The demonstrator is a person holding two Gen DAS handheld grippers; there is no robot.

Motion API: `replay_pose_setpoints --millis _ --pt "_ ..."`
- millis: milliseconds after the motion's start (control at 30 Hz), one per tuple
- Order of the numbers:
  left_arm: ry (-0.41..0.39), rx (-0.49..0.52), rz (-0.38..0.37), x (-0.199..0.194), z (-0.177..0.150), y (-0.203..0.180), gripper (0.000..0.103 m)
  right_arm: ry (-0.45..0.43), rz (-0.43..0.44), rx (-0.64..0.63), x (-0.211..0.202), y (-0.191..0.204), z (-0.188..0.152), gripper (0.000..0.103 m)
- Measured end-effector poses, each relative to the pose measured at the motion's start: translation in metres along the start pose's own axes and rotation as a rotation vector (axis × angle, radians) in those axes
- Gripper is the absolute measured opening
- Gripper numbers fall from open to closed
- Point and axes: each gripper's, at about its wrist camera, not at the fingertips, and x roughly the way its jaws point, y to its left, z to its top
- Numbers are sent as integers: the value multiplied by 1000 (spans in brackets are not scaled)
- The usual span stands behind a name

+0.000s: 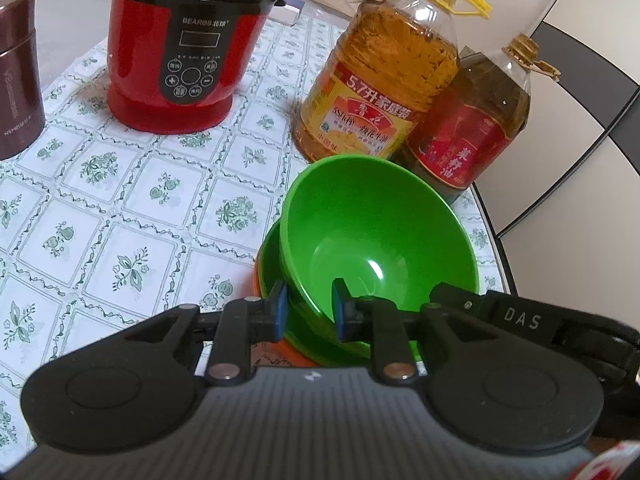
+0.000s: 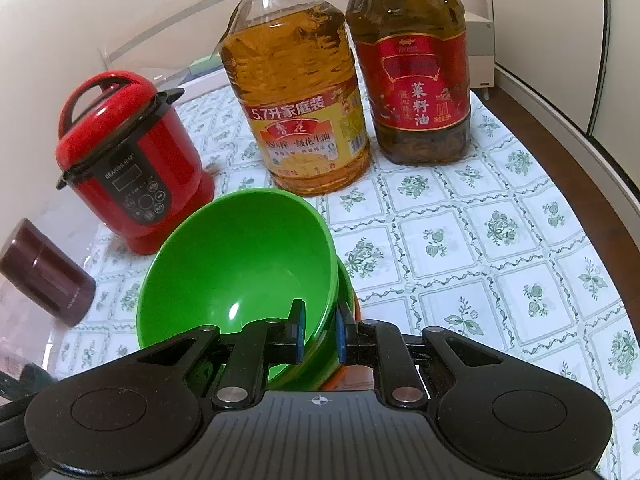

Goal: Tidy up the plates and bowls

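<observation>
A bright green bowl hangs tilted over a second green dish, which rests on an orange plate. My left gripper is shut on the bowl's near left rim, one pad outside the wall and one inside. At the opposite side, my right gripper is shut on the right rim in the same way; its black body also shows in the left wrist view. I cannot tell whether the tilted bowl touches the dish under it.
Just behind the bowls stand two large oil bottles. A red electric cooker and a maroon canister stand to the left. The round table's edge curves close on the right.
</observation>
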Motion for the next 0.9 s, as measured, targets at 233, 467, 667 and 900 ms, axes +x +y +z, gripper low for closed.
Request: replay_pose_setpoints --millis 233,467,667,900 --pt "17 -2 6 8 -4 5 20 24 -23 -31 11 2 -3 15" --pt "12 10 9 11 -5 6 20 31 -33 -51 16 3 -7 15" --pt "16 12 5 11 -3 8 20 29 -27 -63 17 3 -7 17" --pt "-13 27 -10 3 -2 7 23 -23 -23 -48 7 -1 -6 42"
